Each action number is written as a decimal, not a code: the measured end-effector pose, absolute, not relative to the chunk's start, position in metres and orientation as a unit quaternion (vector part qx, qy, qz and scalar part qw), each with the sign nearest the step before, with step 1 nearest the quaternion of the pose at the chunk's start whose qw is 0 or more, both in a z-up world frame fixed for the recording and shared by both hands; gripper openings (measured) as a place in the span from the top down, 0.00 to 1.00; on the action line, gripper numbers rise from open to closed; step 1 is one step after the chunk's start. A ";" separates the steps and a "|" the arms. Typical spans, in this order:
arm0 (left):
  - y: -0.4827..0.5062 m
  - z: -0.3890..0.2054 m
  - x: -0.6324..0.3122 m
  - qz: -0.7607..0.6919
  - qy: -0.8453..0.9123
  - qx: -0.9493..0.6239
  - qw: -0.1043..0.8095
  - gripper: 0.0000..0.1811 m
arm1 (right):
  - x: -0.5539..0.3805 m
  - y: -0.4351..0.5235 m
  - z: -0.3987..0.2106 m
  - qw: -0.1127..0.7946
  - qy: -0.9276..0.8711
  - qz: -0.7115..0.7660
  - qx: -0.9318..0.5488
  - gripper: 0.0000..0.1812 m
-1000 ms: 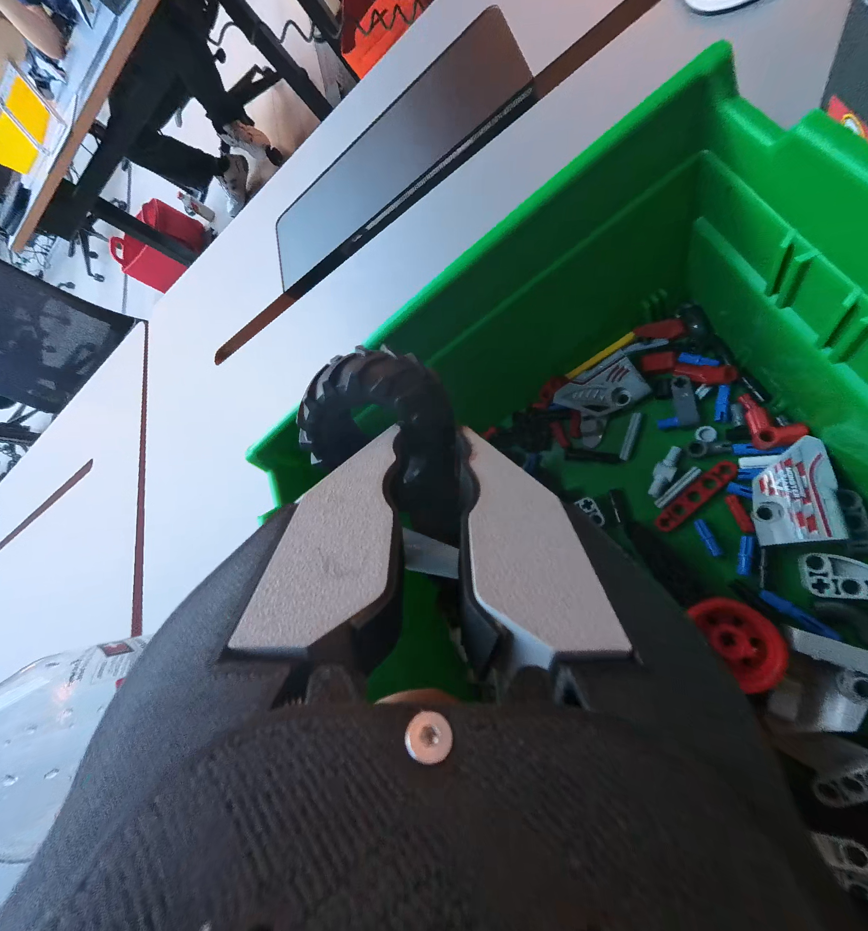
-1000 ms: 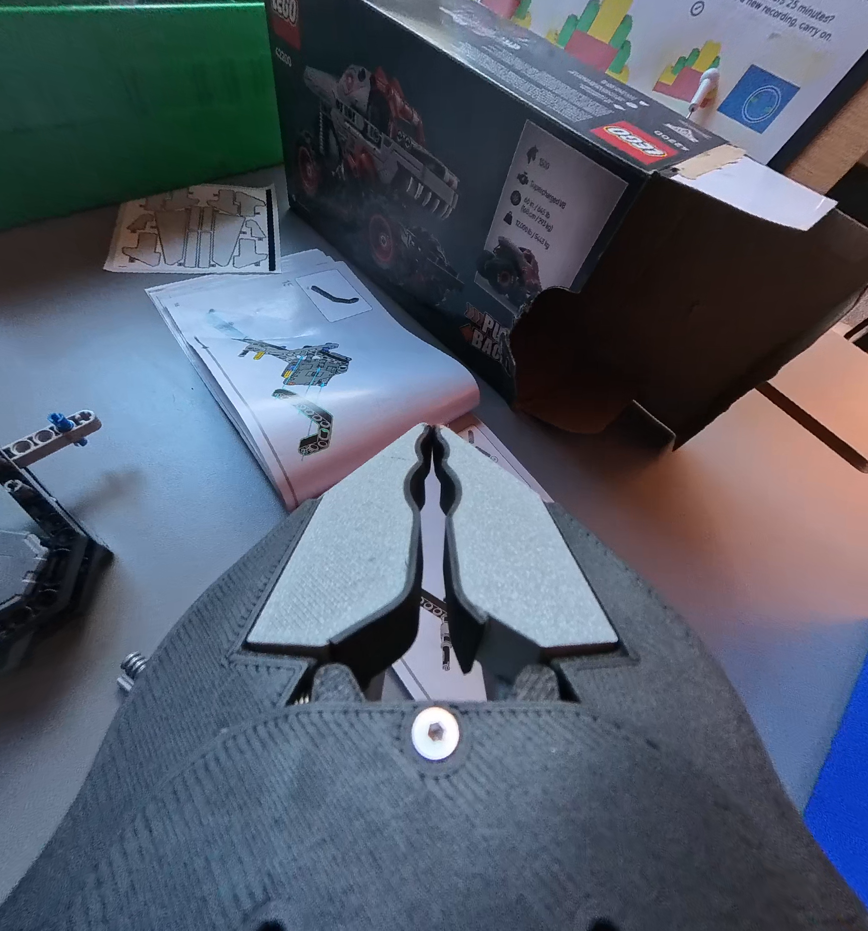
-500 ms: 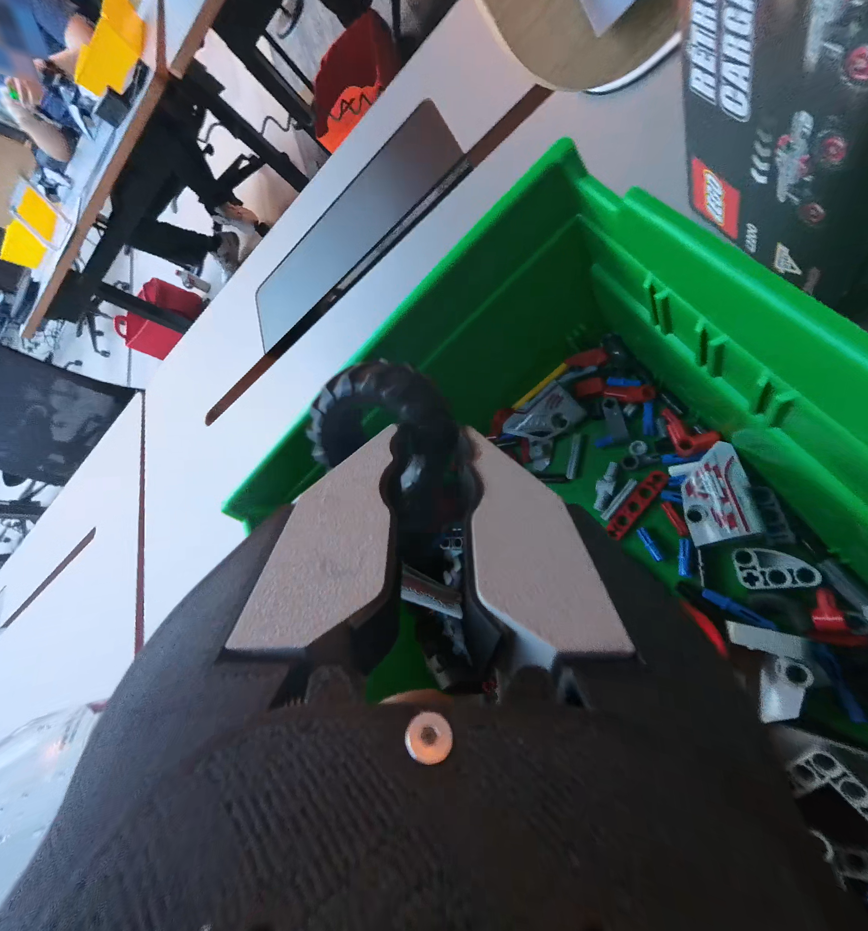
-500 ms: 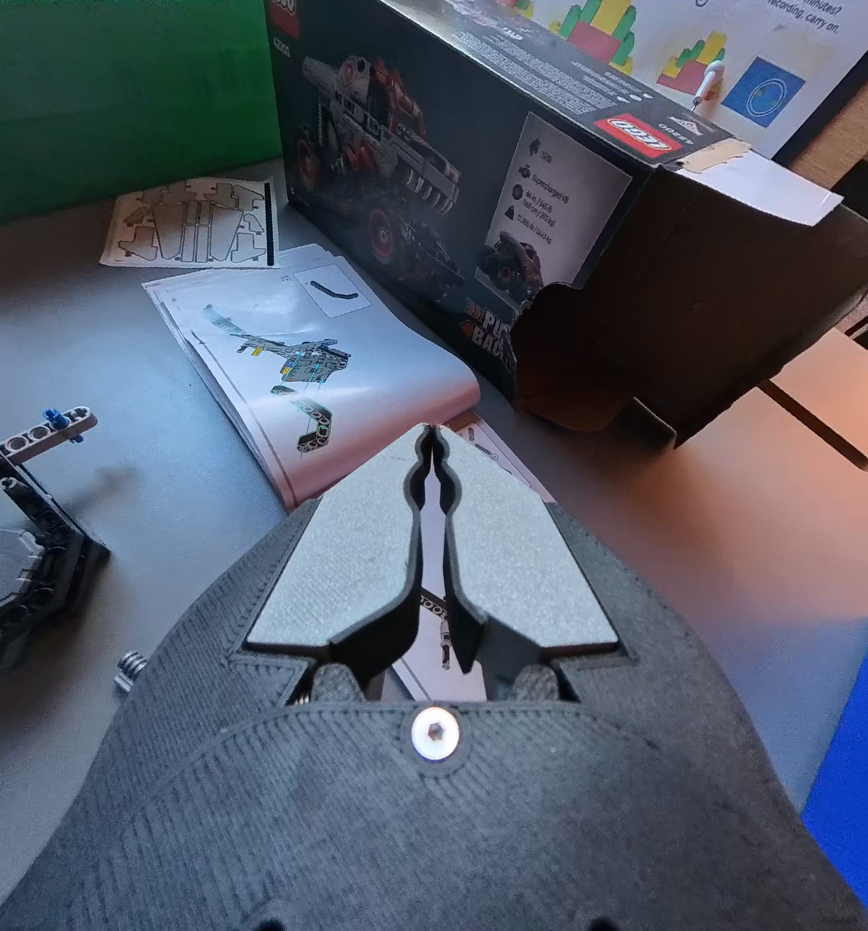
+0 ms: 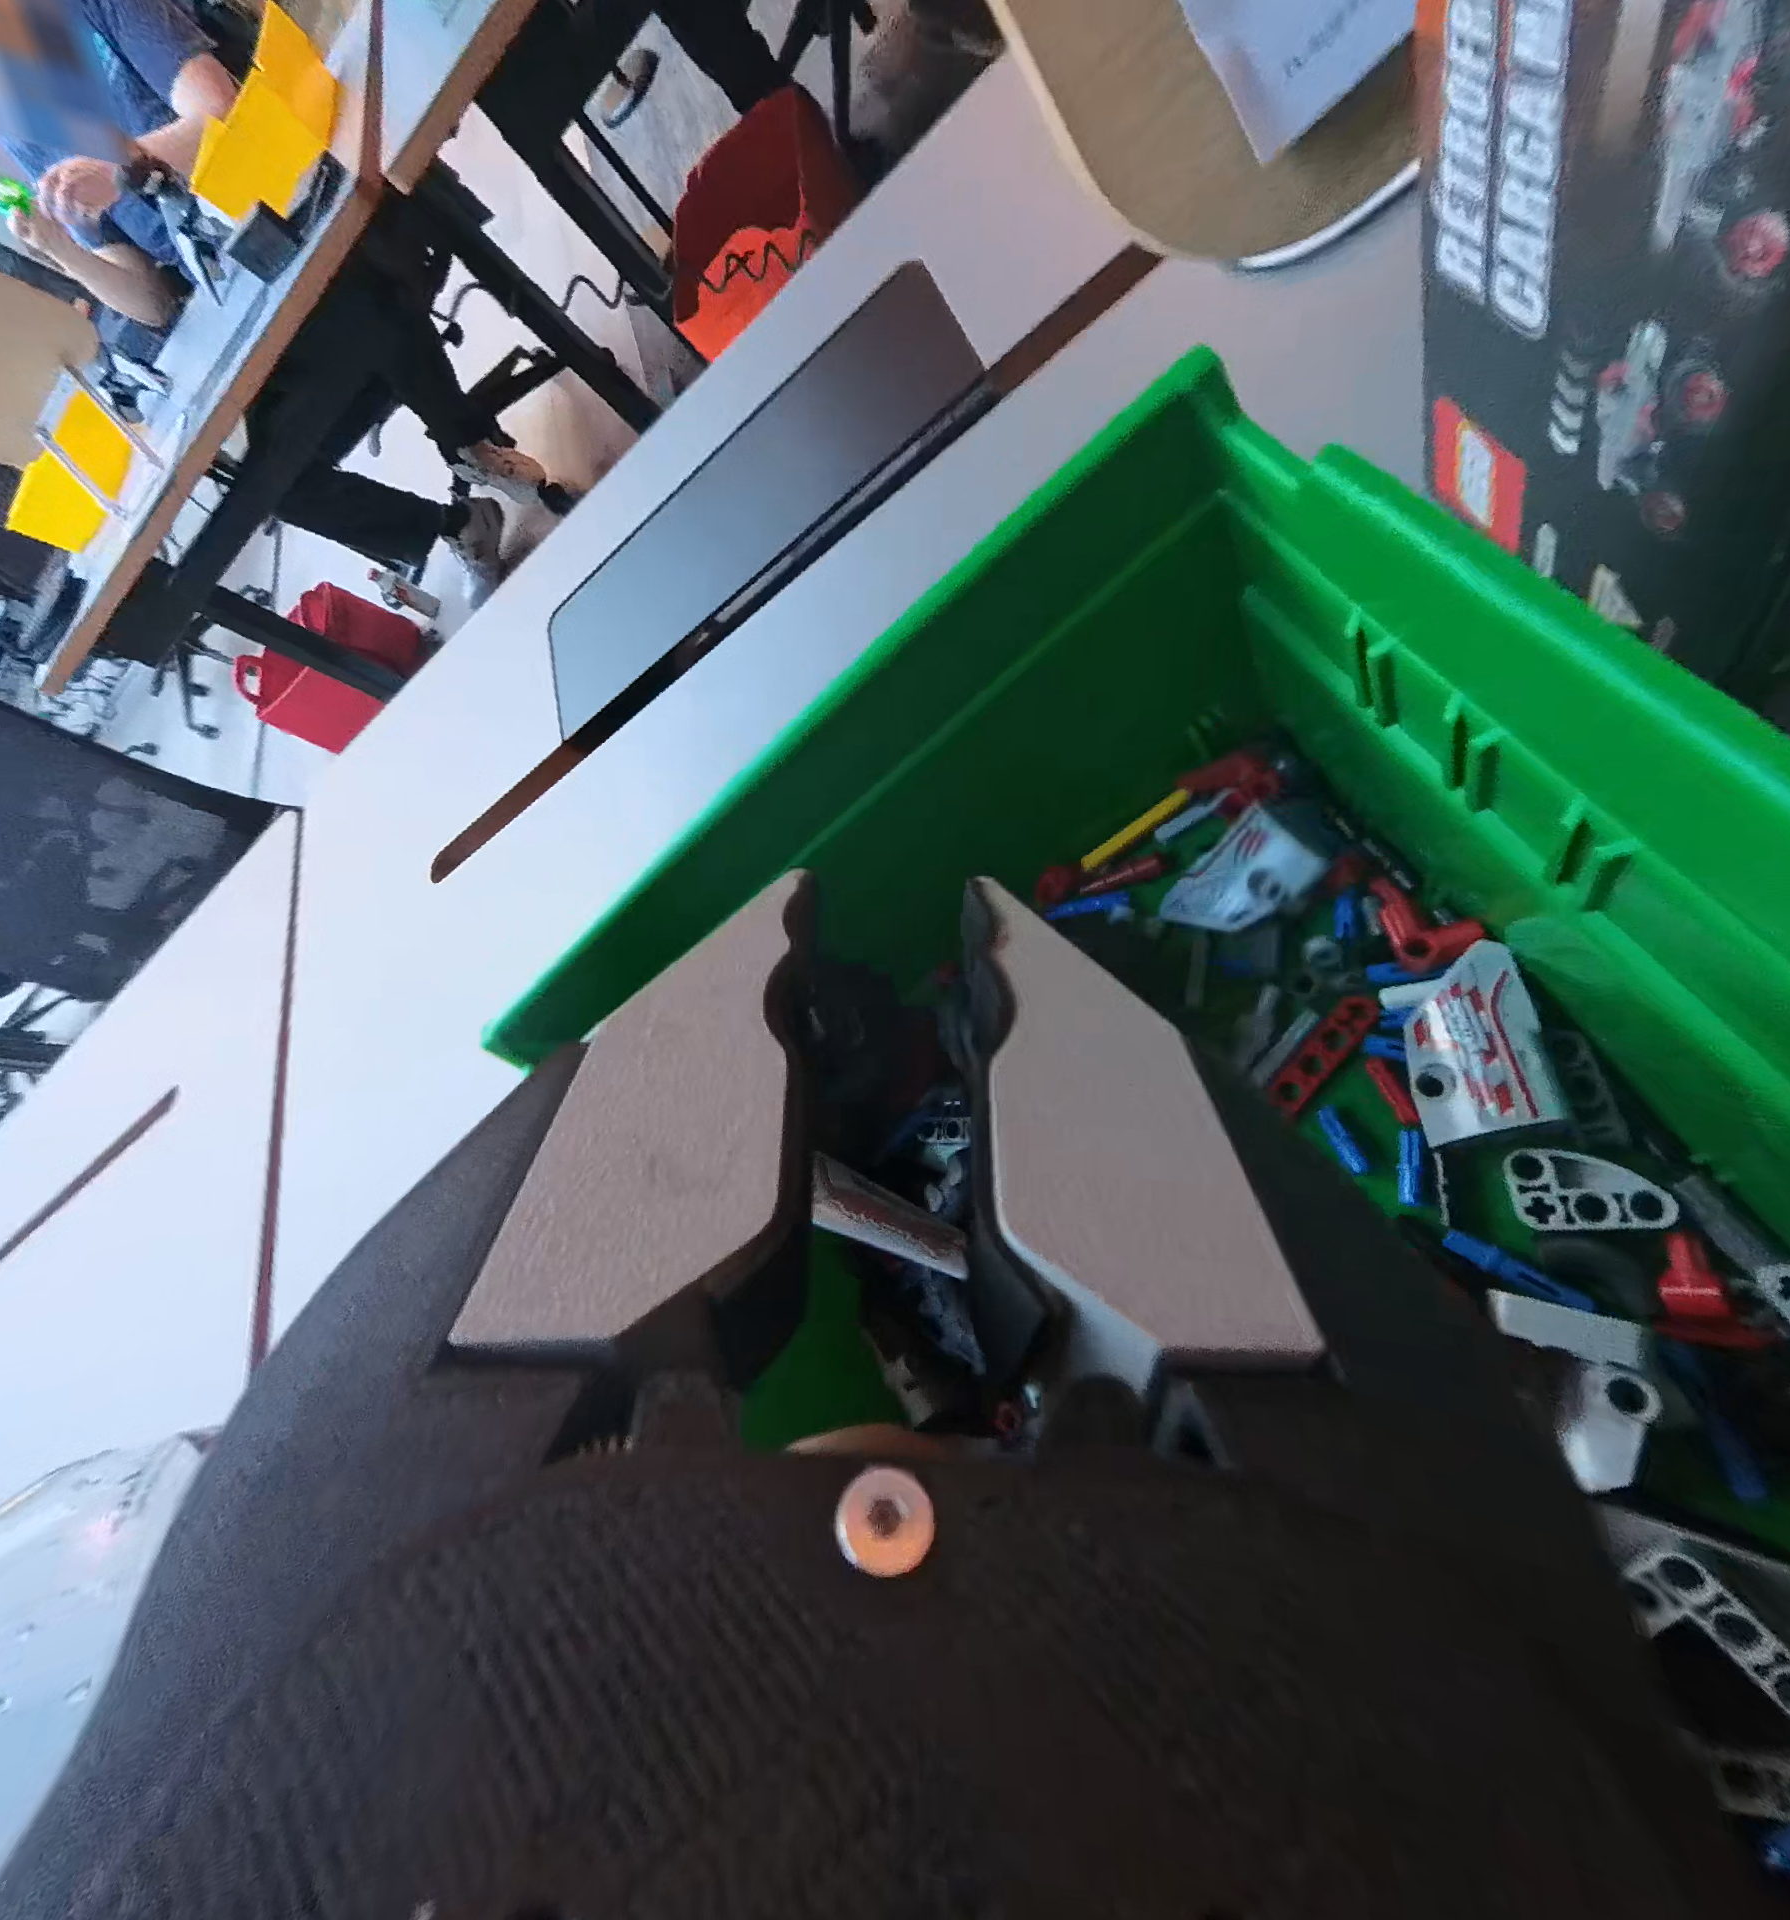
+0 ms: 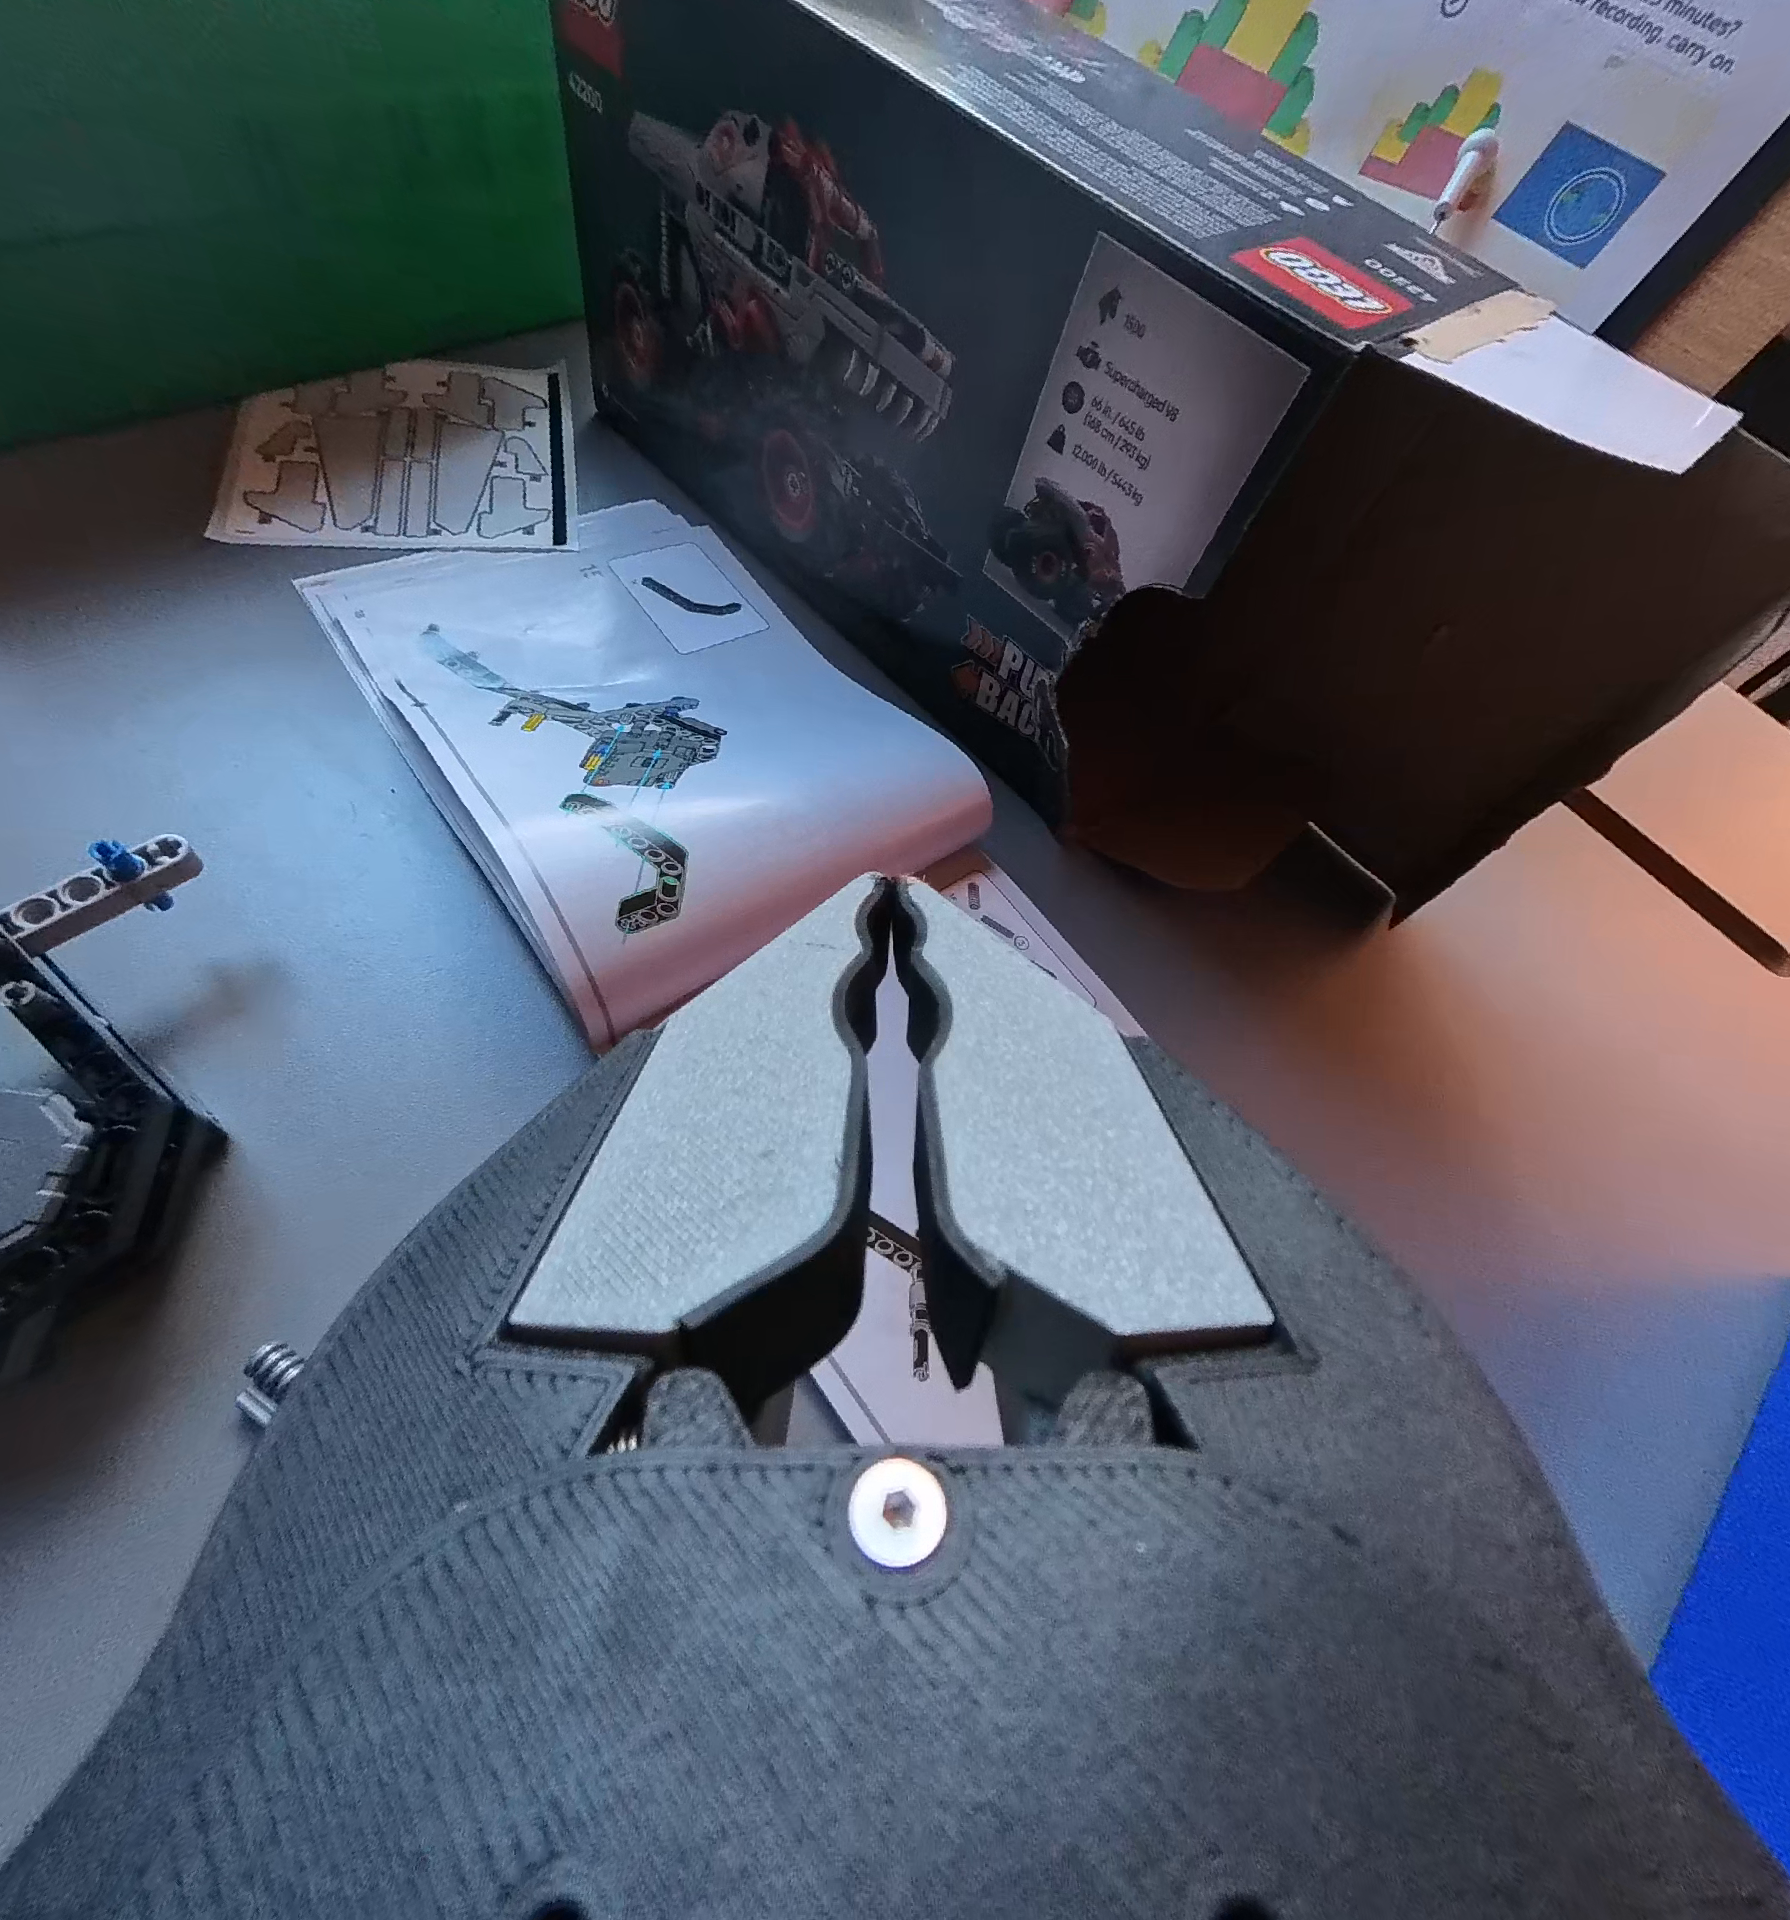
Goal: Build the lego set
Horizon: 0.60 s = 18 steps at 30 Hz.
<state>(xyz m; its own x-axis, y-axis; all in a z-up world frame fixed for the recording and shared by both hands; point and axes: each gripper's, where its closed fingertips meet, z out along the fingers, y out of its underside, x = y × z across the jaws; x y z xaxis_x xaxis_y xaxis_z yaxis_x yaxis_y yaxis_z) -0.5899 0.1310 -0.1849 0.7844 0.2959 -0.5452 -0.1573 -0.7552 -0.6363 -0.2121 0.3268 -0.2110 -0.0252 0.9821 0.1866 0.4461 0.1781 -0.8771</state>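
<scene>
In the left wrist view my left gripper (image 5: 886, 894) is open over the near corner of a green bin (image 5: 870, 665). A black rubber tyre (image 5: 855, 1039), blurred, shows low between the fingers, no longer gripped. The bin holds several loose red, blue, grey and black pieces, among them a grey printed panel (image 5: 1473, 1070). In the right wrist view my right gripper (image 6: 891, 883) is shut and empty, above the open instruction booklet (image 6: 642, 727). A partly built black and grey frame (image 6: 29, 1122) lies on the table to its left.
The dark set box (image 6: 974, 343) stands behind the booklet; it also shows in the left wrist view (image 5: 1639, 312). A sticker sheet (image 6: 403, 457) lies by the green bin wall (image 6: 247, 187). A small spring (image 6: 267, 1387), a blue mat (image 6: 1784, 1558) and a closed laptop (image 5: 766, 540) are nearby. My right fingertips sit around 45 cm from my left ones.
My left gripper has opened and let go of the tyre, which has dropped from the fingertips down between the fingers toward the bin. The right gripper has barely moved.
</scene>
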 end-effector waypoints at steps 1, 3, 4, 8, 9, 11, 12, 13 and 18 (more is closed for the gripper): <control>0.132 -0.184 -0.589 0.317 -0.044 -0.878 0.356 0.85 | -0.212 0.327 -0.211 0.422 -0.642 0.317 -0.556 1.00; 0.133 -0.186 -0.587 0.310 -0.044 -0.880 0.356 0.85 | -0.212 0.326 -0.211 0.422 -0.642 0.317 -0.556 1.00; 0.133 -0.188 -0.587 0.313 -0.041 -0.882 0.351 0.85 | -0.212 0.326 -0.211 0.422 -0.642 0.317 -0.555 1.00; 0.134 -0.195 -0.585 0.327 -0.022 -0.885 0.330 0.85 | -0.212 0.327 -0.211 0.422 -0.642 0.317 -0.556 1.00; 0.135 -0.196 -0.584 0.327 -0.018 -0.886 0.329 0.85 | -0.212 0.327 -0.211 0.422 -0.642 0.317 -0.556 1.00; 0.137 -0.198 -0.581 0.326 -0.012 -0.887 0.327 0.85 | -0.212 0.327 -0.211 0.422 -0.642 0.317 -0.556 1.00; 0.137 -0.199 -0.580 0.327 -0.008 -0.888 0.324 0.86 | -0.212 0.327 -0.211 0.422 -0.642 0.317 -0.556 1.00; 0.137 -0.199 -0.580 0.329 -0.005 -0.888 0.321 0.86 | -0.212 0.326 -0.211 0.422 -0.642 0.317 -0.556 1.00; 0.140 -0.207 -0.573 0.324 0.016 -0.894 0.309 0.87 | -0.212 0.326 -0.210 0.424 -0.642 0.318 -0.555 1.00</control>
